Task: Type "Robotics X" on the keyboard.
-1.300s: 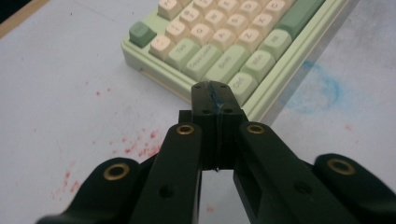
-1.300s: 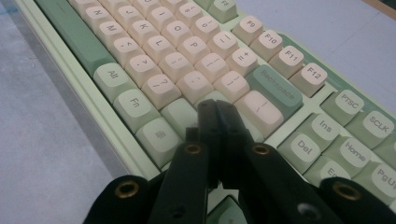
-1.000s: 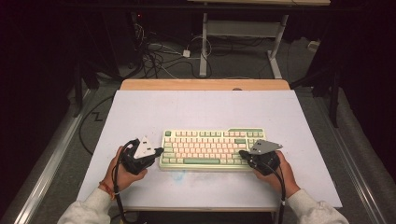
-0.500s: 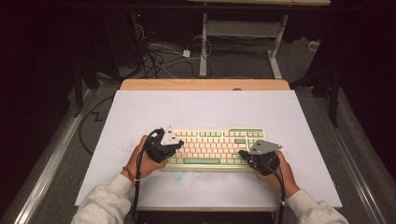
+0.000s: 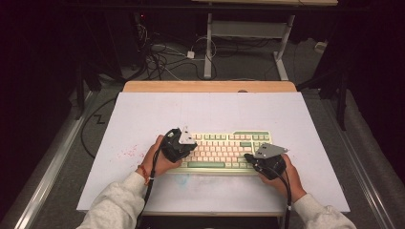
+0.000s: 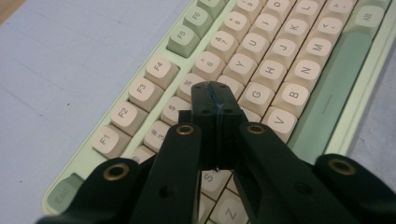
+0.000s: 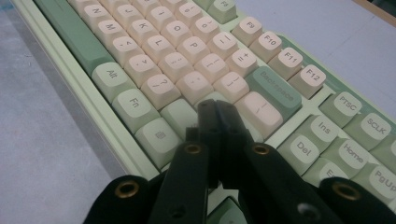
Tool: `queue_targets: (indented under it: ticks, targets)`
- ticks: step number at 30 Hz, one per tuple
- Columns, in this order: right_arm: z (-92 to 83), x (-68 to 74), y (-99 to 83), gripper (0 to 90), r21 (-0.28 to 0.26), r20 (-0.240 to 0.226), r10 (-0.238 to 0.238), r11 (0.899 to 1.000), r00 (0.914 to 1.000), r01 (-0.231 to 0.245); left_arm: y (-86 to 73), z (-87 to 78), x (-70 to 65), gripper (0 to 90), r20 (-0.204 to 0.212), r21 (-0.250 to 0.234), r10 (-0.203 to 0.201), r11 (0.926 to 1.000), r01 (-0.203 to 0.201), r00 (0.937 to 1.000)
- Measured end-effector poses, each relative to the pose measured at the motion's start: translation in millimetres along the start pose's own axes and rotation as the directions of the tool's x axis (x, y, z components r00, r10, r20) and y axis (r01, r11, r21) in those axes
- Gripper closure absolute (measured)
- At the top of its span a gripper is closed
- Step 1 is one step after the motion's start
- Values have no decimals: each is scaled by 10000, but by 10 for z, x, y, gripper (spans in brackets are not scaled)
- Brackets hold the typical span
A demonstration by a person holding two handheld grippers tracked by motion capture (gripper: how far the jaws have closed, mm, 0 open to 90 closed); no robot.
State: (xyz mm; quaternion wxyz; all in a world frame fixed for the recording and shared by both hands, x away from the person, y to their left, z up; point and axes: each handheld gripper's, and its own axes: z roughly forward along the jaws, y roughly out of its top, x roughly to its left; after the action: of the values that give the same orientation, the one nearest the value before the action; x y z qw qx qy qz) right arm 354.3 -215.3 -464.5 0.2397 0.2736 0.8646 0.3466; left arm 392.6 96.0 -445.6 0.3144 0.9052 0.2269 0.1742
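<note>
The room is dark. A white table leg frame (image 5: 248, 36) stands behind, with tangled cables (image 5: 165, 57) on the grey floor (image 5: 62, 181).
</note>
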Motion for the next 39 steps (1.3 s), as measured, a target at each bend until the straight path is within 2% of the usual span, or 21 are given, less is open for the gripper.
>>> queue_targets:
  ticks: [12,17,19,22,24,27,28,30,31,32,33,35,37,39]
  targets:
    - [1,4,3,900,12,41,-64,10000,10000,64,43,105,-5,873,-27,298,92,9995,-91,10000]
    - [1,4,6,900,43,51,-91,10000,9999,90,69,160,-4,875,49,617,291,9977,-293,9996]
    - [-2,6,10,900,44,63,-104,9999,9999,103,81,155,-13,850,2,589,304,9978,-304,9995]
    - [-17,8,11,900,-24,72,-92,10000,9999,92,86,83,-25,839,-82,320,408,9987,-405,9991]
    - [-52,0,18,900,-212,74,-17,9998,10000,19,83,-5,-27,808,-233,-29,467,9989,-468,9986]
    - [-99,-3,34,900,-356,133,-11,9994,9999,16,48,-140,-28,762,-507,-445,679,9965,-701,9964]
    - [-99,-3,34,900,-356,133,-11,9994,9999,16,25,-188,-25,762,-483,-681,742,9947,-774,9961]
    - [-140,-5,44,900,-461,140,-14,9989,9999,21,-24,-271,-17,696,-557,-1101,547,9921,-606,9969]
    - [-140,-5,44,900,-461,140,-14,9989,9999,21,-52,-308,-13,696,-492,-1211,549,9908,-605,9973]
    - [-162,-7,51,900,-538,154,7,9986,9999,1,-82,-341,-18,638,-621,-1339,613,9886,-692,9962]
    - [-162,-7,51,900,-538,154,7,9986,9999,1,-112,-367,-26,638,-804,-1378,649,9876,-756,9946]
    - [-181,-7,64,900,-586,137,7,9983,9999,1,-171,-404,-37,528,-972,-1379,631,9875,-763,9933]
    - [-185,-7,69,900,-615,121,32,9981,9999,-24,-237,-445,-47,510,-1151,-1585,423,9855,-604,9924]
    - [-193,-8,82,900,-641,123,1,9979,9999,7,-312,-479,-67,394,-1345,-1696,215,9845,-444,9907]
